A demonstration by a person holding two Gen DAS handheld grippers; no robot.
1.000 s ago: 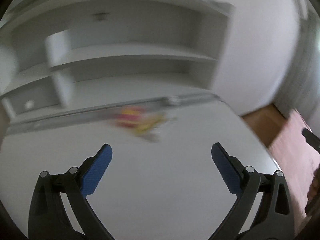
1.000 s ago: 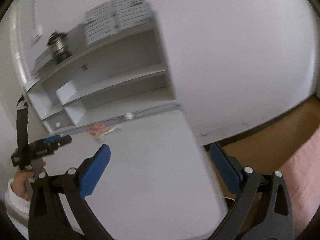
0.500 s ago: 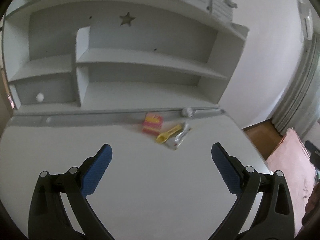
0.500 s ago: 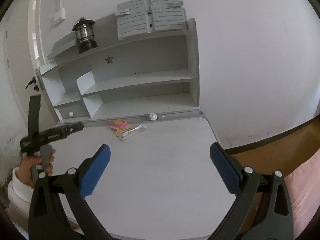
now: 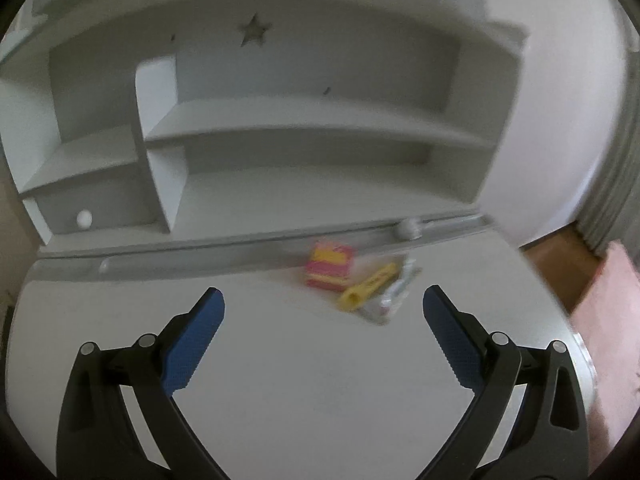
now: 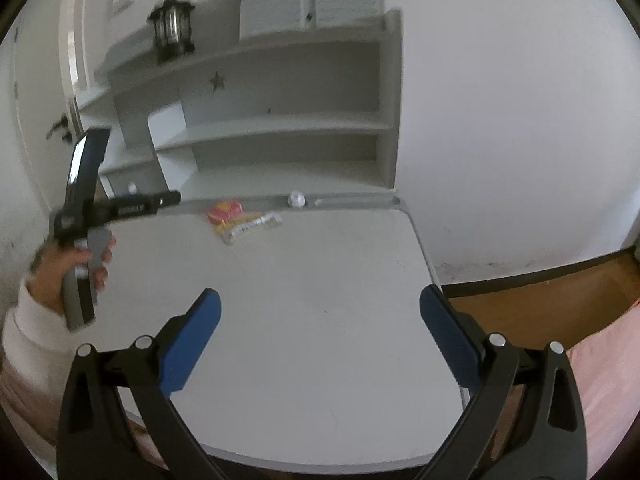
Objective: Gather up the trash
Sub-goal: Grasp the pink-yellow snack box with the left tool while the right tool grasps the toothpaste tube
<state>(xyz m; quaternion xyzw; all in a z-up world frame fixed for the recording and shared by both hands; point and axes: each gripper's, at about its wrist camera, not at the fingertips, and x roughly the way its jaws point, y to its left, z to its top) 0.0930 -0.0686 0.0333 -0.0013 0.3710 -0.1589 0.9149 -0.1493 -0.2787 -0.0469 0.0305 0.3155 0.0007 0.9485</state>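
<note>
Trash lies at the back of the white desk [image 5: 300,380]: a red and yellow packet [image 5: 329,266], a yellow wrapper [image 5: 367,288] and a clear silvery wrapper [image 5: 394,294]. My left gripper [image 5: 323,312] is open and empty, above the desk just short of them. In the right wrist view the packet [image 6: 225,211] and the wrappers [image 6: 252,227] lie far ahead. My right gripper [image 6: 320,312] is open and empty over the desk's near part. The left gripper's body [image 6: 86,216] shows at the left, held in a hand.
A grey shelf unit [image 5: 304,128] stands at the desk's back behind a grooved rail holding a small crumpled white ball [image 5: 409,229]. A lantern [image 6: 172,28] sits on top of the shelf. Wood floor [image 6: 540,292] and pink fabric [image 6: 600,380] lie to the right of the desk.
The left gripper has moved closer to the trash, which looks larger and lower in its view. The right gripper has moved forward over the desk. Both stayed open.
</note>
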